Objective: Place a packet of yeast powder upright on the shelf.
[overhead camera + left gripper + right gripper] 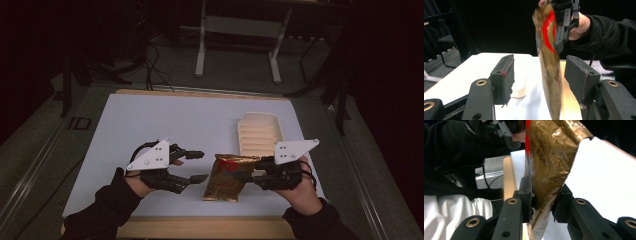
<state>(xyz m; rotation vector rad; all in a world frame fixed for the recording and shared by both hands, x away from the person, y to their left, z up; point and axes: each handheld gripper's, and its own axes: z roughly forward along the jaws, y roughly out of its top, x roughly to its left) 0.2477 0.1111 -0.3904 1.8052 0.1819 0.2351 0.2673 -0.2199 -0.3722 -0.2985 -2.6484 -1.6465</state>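
Note:
A gold foil snack bag (226,176) with a red patch sits near the table's front edge, between both hands. My right gripper (256,175) is shut on the bag's right edge; in the right gripper view the crinkled gold bag (549,157) rises from between the closed jaws (542,202). My left gripper (199,166) stands open just left of the bag, one finger above and one below. In the left gripper view the bag (549,65) hangs edge-on between the spread pads (506,75), not touching them.
A cream ribbed tray (260,132) lies behind the bag at the right of the white table (165,120). The wooden front edge (200,227) runs along the bottom. A desk frame (240,40) stands on the dark floor beyond.

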